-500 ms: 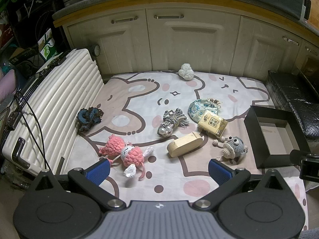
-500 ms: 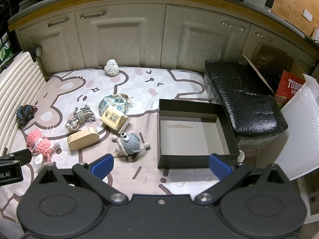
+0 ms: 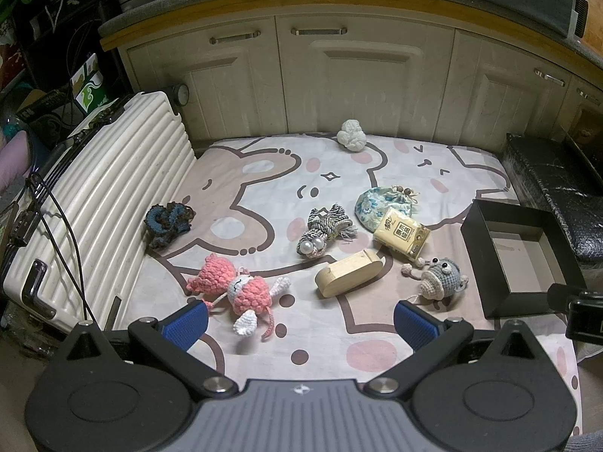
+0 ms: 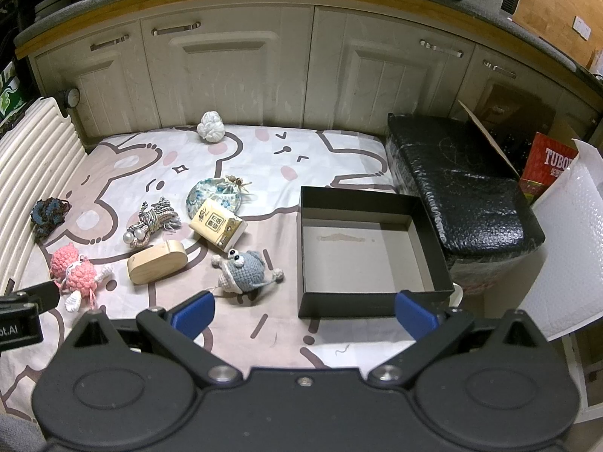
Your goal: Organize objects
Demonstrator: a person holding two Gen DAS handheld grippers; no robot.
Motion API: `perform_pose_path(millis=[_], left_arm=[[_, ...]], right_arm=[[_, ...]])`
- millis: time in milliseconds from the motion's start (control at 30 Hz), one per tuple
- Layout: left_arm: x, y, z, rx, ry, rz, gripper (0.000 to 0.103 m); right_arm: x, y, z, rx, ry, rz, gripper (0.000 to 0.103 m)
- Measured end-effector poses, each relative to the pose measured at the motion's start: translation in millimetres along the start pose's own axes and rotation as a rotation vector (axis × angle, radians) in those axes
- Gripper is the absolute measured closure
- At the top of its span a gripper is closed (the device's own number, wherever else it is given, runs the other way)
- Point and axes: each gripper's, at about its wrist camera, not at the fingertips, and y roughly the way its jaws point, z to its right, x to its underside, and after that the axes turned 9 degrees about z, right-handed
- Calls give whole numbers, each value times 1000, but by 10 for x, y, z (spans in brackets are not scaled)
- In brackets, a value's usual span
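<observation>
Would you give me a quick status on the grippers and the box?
Left gripper and right gripper both open, holding nothing. Black box empty; toys lie on the mat. Nothing blocking.

On the left hand-held gripper [image 3: 300, 322] we see a black frame with two round discs, a grey centre plate bearing a small white emblem, two silver screws, and blue ribbed pads [image 3: 187, 323] on angular black fingers. The right hand-held gripper [image 4: 304, 312] looks much the same to us, though its centre plate is black with one small screw between two larger silver ones, and its pads [image 4: 414, 312] are blue too.
</observation>
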Motion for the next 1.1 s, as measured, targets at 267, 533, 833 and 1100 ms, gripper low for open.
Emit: perform_pose_path(millis=[267, 533, 833, 1100], left_arm=[[-1, 0, -2, 3, 0, 0, 0], [19, 11, 22, 5, -3, 1, 0], [18, 11, 20, 6, -3, 0, 0], [16, 12, 18, 6, -4, 0, 0]], right_arm=[[-2, 8, -4, 0, 1, -1, 0], [-1, 7, -13, 1, 2, -2, 0], [10, 3, -23, 2, 3, -4, 0], [5, 12, -11, 2, 6, -5, 0]])
